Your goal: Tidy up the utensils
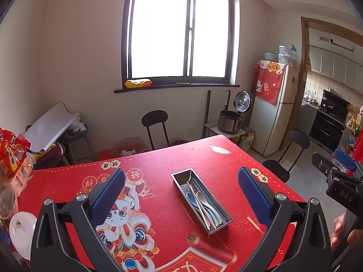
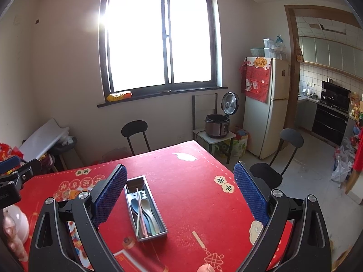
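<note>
Pastel plastic spoons (image 1: pixel 205 206) and chopsticks lay together inside the narrow rectangular steel tray (image 1: pixel 181 175) mid-table on the red printed tablecloth (image 1: pixel 217 161), apparently already sorted. The left gripper (image 1: pixel 181 195) and right gripper (image 2: pixel 180 192) hung above, both spread wide and empty, apparently because nothing loose lay outside the tray.

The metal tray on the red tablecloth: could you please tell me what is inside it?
The metal tray holds several spoons, blue and grey bowls showing, with chopsticks lying across them. The handles overlap, so the exact count and the tray floor beneath them cannot be seen.
</note>
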A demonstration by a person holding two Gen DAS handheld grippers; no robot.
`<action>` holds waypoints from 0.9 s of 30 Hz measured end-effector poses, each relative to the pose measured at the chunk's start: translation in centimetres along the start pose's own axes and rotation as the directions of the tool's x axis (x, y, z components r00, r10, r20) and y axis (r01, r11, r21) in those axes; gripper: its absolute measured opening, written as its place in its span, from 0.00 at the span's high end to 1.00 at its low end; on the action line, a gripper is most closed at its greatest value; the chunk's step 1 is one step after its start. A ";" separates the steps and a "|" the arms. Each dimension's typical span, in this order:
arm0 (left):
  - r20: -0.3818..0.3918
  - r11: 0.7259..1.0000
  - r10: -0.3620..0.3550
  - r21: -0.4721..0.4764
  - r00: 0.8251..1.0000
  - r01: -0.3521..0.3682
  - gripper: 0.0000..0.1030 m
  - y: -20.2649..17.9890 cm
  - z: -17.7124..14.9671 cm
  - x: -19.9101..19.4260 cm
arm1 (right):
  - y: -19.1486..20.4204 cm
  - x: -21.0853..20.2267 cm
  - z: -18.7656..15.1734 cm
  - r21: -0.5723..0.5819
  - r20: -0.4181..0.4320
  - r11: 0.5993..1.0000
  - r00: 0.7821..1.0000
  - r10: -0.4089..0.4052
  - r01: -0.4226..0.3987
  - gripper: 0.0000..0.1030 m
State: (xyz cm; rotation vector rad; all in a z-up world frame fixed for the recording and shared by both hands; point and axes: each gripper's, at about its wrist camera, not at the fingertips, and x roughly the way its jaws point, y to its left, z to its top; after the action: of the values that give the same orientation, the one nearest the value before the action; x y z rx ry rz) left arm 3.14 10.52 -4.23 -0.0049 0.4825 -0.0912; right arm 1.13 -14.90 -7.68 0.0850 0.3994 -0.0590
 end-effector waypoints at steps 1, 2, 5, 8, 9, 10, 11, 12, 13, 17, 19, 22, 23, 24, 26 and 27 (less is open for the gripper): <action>-0.001 1.000 0.002 -0.001 1.000 -0.002 0.06 0.0 0.0 0.0 | 0.0 0.0 0.0 0.001 -0.001 1.000 1.000 0.001 -0.001 0.11; -0.001 1.000 0.005 -0.001 1.000 -0.005 0.06 0.0 0.0 0.0 | 0.0 0.0 0.0 0.000 -0.002 1.000 1.000 0.000 0.000 0.11; -0.006 1.000 0.005 -0.004 1.000 -0.005 0.06 0.1 -0.1 0.1 | 0.0 0.1 0.1 0.001 -0.002 1.000 1.000 0.001 -0.001 0.11; -0.004 1.000 0.006 -0.002 1.000 -0.006 0.06 0.1 0.0 0.1 | 0.0 0.1 0.1 0.001 -0.001 1.000 1.000 -0.001 0.001 0.11; -0.005 1.000 0.007 -0.002 1.000 -0.007 0.06 0.1 0.0 0.1 | 0.0 0.1 0.1 0.001 0.000 1.000 1.000 -0.002 0.002 0.11; -0.005 1.000 0.007 -0.002 1.000 -0.007 0.06 0.1 -0.1 0.1 | 0.0 0.1 0.0 0.001 0.001 1.000 1.000 -0.003 0.003 0.11; -0.005 1.000 0.006 -0.002 1.000 -0.006 0.06 0.1 -0.1 0.1 | 0.0 0.1 0.0 0.001 0.001 1.000 1.000 -0.003 0.003 0.11; -0.005 1.000 0.007 -0.003 1.000 -0.007 0.06 0.1 -0.1 0.1 | 0.0 0.1 0.1 0.002 0.000 1.000 1.000 -0.003 0.003 0.11; -0.005 1.000 0.006 -0.003 1.000 -0.006 0.06 0.1 -0.1 0.1 | 0.0 0.1 0.0 0.001 0.000 1.000 1.000 -0.003 0.003 0.11; -0.005 1.000 0.012 0.001 1.000 -0.012 0.06 0.1 -0.1 0.1 | 0.0 0.1 0.0 0.003 0.001 1.000 1.000 -0.001 0.001 0.11; -0.005 1.000 0.012 0.001 1.000 -0.012 0.06 0.0 -0.1 0.1 | -0.1 0.1 0.0 0.003 0.000 1.000 1.000 -0.002 0.002 0.11; -0.005 1.000 0.015 0.001 1.000 -0.015 0.06 0.0 -0.2 0.1 | -0.1 0.1 0.0 0.003 -0.001 1.000 1.000 -0.001 0.001 0.11; -0.005 1.000 0.017 0.001 1.000 -0.017 0.06 -0.1 -0.2 0.1 | -0.1 0.1 0.0 0.004 -0.001 1.000 1.000 0.000 0.000 0.11; -0.005 1.000 0.019 0.002 1.000 -0.019 0.06 -0.1 -0.2 0.0 | -0.1 0.1 0.0 0.004 0.000 1.000 1.000 -0.002 0.002 0.11; -0.004 1.000 0.022 0.003 1.000 -0.022 0.06 -0.2 -0.4 0.0 | -0.1 0.0 -0.1 0.005 0.001 1.000 1.000 -0.002 0.002 0.11; -0.004 1.000 0.023 0.003 1.000 -0.023 0.06 -0.3 -0.4 -0.1 | -0.1 0.0 -0.1 0.005 0.000 1.000 1.000 -0.002 0.002 0.11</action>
State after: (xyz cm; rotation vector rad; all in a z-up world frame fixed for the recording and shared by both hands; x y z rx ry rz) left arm 2.86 10.26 -4.55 0.0039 0.4860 -0.0698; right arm 1.13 -14.96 -7.75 0.0896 0.3990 -0.0621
